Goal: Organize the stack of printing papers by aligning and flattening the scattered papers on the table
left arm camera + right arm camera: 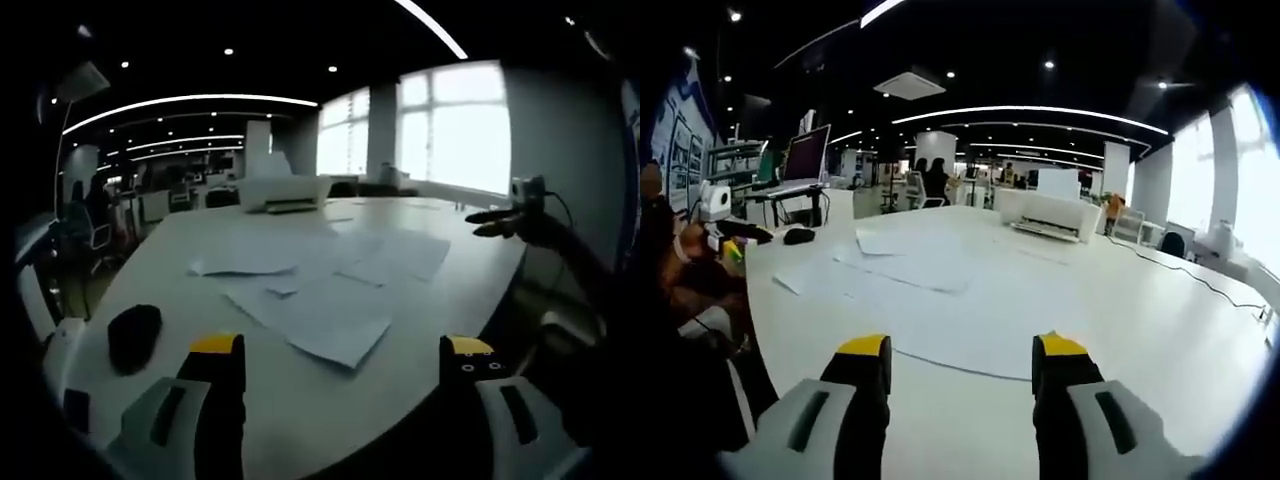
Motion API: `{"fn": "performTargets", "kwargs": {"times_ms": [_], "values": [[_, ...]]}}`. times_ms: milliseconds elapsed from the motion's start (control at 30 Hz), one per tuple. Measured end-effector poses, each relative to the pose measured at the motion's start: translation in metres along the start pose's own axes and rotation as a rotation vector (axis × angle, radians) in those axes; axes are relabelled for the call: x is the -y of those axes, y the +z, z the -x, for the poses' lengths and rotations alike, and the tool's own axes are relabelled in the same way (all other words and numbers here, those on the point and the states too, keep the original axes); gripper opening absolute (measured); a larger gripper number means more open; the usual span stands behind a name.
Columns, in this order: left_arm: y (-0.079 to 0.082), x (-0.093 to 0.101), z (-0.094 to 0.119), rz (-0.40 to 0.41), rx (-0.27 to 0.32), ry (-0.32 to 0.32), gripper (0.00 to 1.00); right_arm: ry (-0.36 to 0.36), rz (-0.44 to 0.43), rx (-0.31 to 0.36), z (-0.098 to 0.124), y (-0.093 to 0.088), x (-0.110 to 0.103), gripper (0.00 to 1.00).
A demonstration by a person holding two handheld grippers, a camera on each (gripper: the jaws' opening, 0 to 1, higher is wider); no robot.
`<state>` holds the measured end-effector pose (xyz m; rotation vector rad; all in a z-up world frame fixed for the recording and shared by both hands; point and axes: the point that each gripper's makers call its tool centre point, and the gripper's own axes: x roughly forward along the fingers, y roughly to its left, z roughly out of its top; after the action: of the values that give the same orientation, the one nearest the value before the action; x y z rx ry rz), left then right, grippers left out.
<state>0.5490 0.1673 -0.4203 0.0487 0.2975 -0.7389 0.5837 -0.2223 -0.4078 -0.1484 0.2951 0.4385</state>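
My left gripper (pixel 342 360) hovers over table (pixel 180 250), jaws apart, gripping nothing. Scattered papers (pixel 320 275) lie ahead of jaws, overlapping, fanned across table, nearest sheet corner just beyond jaw tips. Black mouse (pixel 134 336) left of left jaw. White printer (pixel 283 192) far beyond papers. My right gripper (pixel 960 365) also above table (pixel 1140 320), jaws apart, empty. Papers (pixel 910 262) spread ahead and left of jaws; thin cable (pixel 950 366) runs across just past tips. Printer (pixel 1048 214) far ahead.
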Motion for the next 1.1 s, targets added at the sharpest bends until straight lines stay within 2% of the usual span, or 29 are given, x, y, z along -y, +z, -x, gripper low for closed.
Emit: {"fn": "performTargets", "kwargs": {"times_ms": [500, 1100], "values": [[-0.001, -0.002, -0.002, 0.007, -0.001, -0.002, 0.82, 0.012, -0.005, -0.018, -0.025, 0.001, 0.000, 0.51], [-0.002, -0.005, -0.006, 0.013, -0.003, 0.000, 0.82, 0.019, -0.001, -0.039, -0.042, -0.005, 0.003, 0.51]]}}
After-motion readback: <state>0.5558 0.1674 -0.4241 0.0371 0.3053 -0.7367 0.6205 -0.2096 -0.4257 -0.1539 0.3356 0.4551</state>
